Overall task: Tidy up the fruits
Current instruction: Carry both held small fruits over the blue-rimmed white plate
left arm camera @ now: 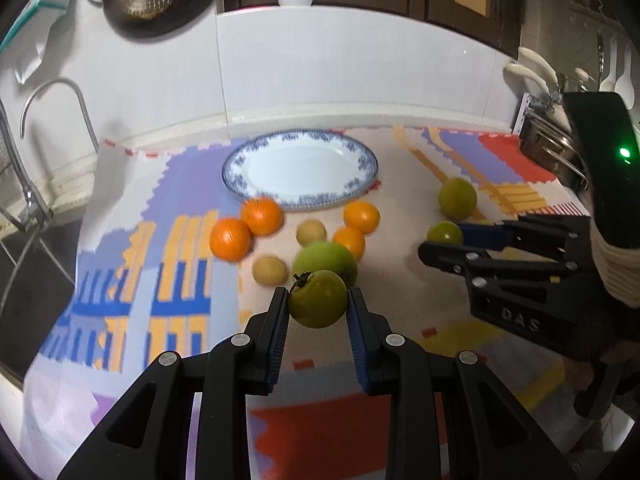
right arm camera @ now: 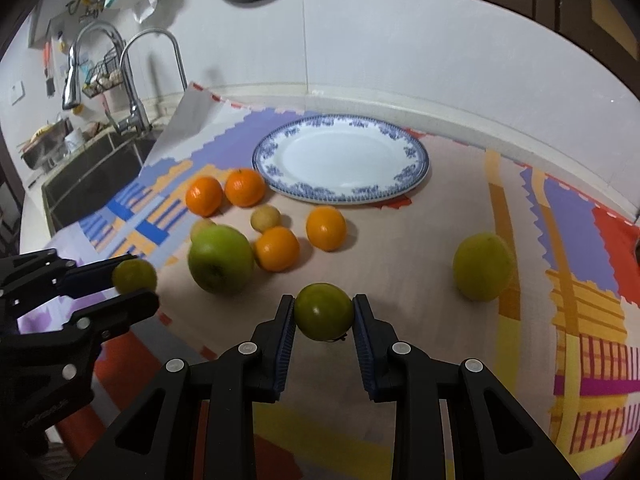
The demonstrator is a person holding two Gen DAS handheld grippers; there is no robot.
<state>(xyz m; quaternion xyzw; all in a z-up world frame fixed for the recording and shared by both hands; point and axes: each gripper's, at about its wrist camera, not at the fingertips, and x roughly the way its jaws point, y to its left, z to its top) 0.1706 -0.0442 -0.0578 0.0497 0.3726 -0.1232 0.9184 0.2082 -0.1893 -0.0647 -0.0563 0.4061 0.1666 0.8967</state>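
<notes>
Both grippers have grabbed at once here. The left gripper (left arm camera: 318, 300) is pinching a small green fruit (left arm camera: 318, 299) across its middle, stem poking out toward 10 o'clock, and the right gripper (right arm camera: 324, 312) is squeezed onto a second green fruit (right arm camera: 324, 312) the same way. Gripping at the widest part makes sense: round fruit would squirt out if caught off-centre. Both look lifted just clear of the patterned cloth (right arm camera: 420, 240) covering the desk, though that's hard to be sure of.

Moving out from the right gripper, a big green apple (right arm camera: 221, 258) sits at 10 o'clock, with four oranges beyond it, one being this orange (right arm camera: 277, 249), plus two pale yellowish fruits like this one (right arm camera: 265, 217). A yellow-green fruit (right arm camera: 484, 266) sits alone at 2 o'clock.

The blue-rimmed plate (right arm camera: 416, 168) at 12 o'clock has nothing on it yet, so sorting has barely begun. It's probably where both fruits are headed. A sink (right arm camera: 100, 176) sits at far 10 o'clock.
</notes>
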